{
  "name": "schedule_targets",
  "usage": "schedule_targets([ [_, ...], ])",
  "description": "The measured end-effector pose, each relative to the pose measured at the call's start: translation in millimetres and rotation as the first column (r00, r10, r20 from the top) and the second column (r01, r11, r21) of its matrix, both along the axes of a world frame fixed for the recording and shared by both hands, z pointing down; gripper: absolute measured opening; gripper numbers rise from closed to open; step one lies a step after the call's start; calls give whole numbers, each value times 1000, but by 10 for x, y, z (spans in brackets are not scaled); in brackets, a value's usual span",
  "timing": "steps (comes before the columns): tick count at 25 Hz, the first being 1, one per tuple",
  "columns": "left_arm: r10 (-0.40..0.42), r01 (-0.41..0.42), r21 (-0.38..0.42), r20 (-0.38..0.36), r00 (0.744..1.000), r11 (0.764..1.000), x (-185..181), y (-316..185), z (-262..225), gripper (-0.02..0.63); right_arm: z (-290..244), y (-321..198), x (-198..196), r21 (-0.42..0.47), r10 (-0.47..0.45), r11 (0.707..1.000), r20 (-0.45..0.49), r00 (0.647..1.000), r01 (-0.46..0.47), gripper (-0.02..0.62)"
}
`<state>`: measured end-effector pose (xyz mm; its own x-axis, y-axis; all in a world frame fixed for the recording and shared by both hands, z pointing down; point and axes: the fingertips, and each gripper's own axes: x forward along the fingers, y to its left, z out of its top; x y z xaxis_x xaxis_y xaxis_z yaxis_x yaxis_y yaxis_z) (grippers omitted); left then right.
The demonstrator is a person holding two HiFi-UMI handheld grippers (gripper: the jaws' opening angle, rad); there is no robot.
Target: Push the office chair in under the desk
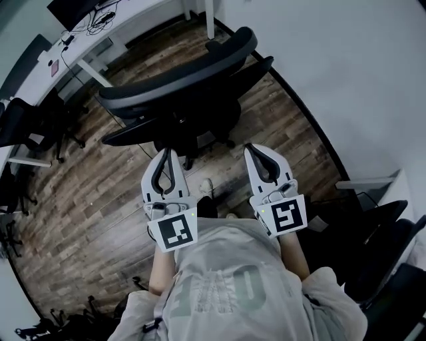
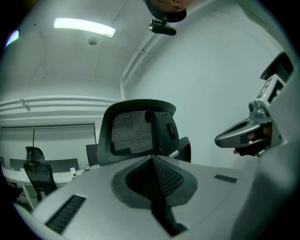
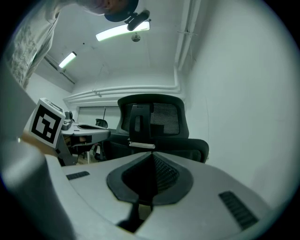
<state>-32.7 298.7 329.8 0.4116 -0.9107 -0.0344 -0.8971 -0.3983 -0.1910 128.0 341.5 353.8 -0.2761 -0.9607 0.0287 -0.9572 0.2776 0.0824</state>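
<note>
A black mesh-backed office chair (image 1: 186, 86) stands on the wood floor with its back toward me, short of the white desk (image 1: 80, 40) at the far left. Both gripper views show its mesh backrest (image 2: 133, 131) (image 3: 157, 119) straight ahead. My left gripper (image 1: 164, 154) and right gripper (image 1: 256, 148) are held side by side just behind the chair, apart from it. Both are shut with nothing between their jaws.
A white wall (image 1: 346, 73) runs along the right of the chair. More black chairs stand at the left (image 1: 26, 126) and at the lower right (image 1: 379, 253). Cables and a dark monitor (image 1: 83, 12) lie on the desk.
</note>
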Motion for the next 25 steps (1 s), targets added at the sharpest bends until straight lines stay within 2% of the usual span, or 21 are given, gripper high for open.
schedule_targets([
  [5, 15, -16, -40, -28, 1000, 999, -135, -246, -138, 17, -284, -361, -80, 34, -42, 999, 35, 998, 41, 21],
  [8, -8, 6, -43, -40, 999, 999, -365, -427, -319, 17, -481, -589, -105, 48, -76, 996, 10, 997, 75, 21],
  [12, -15, 17, -60, 19, 1000, 998, -582, -650, -451, 17, -533, -869, -125, 57, -46, 997, 1, 999, 45, 21],
  [15, 3, 1, -71, 63, 998, 997, -546, -711, -357, 17, -499, -958, -38, 46, -32, 998, 10, 999, 32, 21],
  [18, -20, 23, -91, 35, 999, 996, -515, -802, -292, 17, -494, -1073, 10, 43, -43, 998, 18, 999, 43, 21],
  [25, -94, 100, -96, 57, 994, 990, -480, -873, -249, 17, -515, -1260, 44, 39, -152, 988, 54, 987, 150, 21],
])
